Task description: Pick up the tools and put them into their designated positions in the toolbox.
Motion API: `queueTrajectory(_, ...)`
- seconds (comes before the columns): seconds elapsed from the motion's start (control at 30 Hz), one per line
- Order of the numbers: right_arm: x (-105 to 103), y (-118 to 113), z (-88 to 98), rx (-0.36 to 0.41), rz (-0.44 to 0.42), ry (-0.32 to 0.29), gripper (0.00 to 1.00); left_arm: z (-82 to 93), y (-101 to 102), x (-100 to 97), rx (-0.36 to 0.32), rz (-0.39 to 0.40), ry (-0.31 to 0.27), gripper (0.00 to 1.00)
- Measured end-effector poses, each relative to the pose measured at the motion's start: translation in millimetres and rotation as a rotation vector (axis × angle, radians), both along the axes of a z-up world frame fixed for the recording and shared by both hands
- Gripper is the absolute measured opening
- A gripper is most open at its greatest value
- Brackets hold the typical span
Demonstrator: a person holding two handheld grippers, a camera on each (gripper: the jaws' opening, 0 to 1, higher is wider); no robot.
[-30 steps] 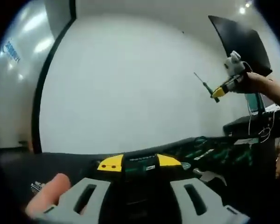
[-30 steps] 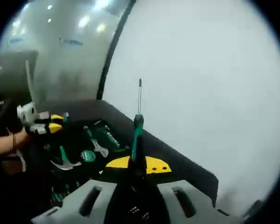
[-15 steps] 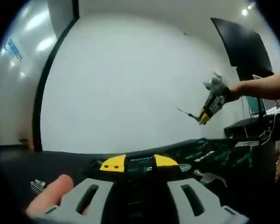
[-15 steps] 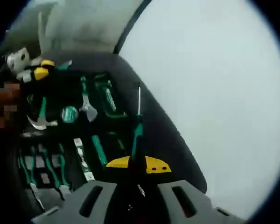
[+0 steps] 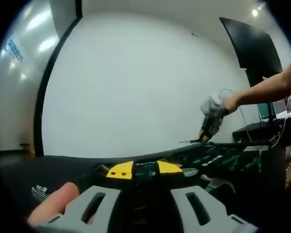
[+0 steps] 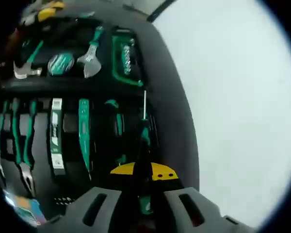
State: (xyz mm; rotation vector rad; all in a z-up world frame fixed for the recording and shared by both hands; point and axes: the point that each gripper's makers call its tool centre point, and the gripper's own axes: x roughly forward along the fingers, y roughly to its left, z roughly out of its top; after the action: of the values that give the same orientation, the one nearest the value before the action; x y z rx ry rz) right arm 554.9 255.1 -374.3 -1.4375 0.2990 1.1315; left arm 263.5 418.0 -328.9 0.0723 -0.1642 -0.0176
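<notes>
Over the toolbox (image 6: 169, 121), the right gripper (image 6: 138, 194) pinched a screwdriver (image 6: 144, 138) that risked missing its slot; left gripper (image 5: 145, 208) state unclear.

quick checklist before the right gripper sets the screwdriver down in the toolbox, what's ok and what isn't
1. Screwdriver clamped in the right gripper: ok, its green handle sits between the jaws.
2. Shaft pointing forward along the jaws, over the toolbox: ok.
3. Slot under the screwdriver free: cannot tell, the dark recess there is blurred.
4. Neighbouring tools seated: ok, the wrench and hammer lie in their recesses.
5. Left gripper out of the way: ok, it sits at the toolbox's edge, apart from the right gripper.
6. Left gripper empty: cannot tell, the space between its jaws is dark.
</notes>
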Motion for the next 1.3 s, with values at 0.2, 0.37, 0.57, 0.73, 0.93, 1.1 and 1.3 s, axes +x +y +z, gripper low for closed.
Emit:
queueTrajectory(0.2,8,0,-14.1,-0.123,0.052,-0.078,0.08,-2.6,3,1.5,0.007,0.002,0.003,0.15)
queueTrajectory(0.37,15,1,-20.6,-0.180,0.036,-0.080,0.08,-3.6,6,2.9,0.010,0.008,0.004,0.15)
queueTrajectory(0.57,22,4,-30.6,-0.247,0.132,-0.091,0.08,-6.5,10,3.7,0.023,0.022,0.012,0.15)
queueTrajectory(0.73,20,5,-31.7,-0.172,0.071,-0.062,0.09,-7.0,11,3.9,0.026,0.025,0.012,0.15)
queueTrajectory(0.93,5,2,-11.6,-0.029,-0.040,0.180,0.21,-8.7,17,3.2,0.021,0.049,0.016,0.15)
queueTrajectory(1.1,35,23,35.3,0.409,-0.263,0.182,0.00,-5.9,16,1.3,0.008,0.043,0.001,0.15)
queueTrajectory(1.3,41,-8,0.6,0.722,-0.465,0.160,0.00,-6.9,16,1.3,0.014,0.047,0.006,0.15)
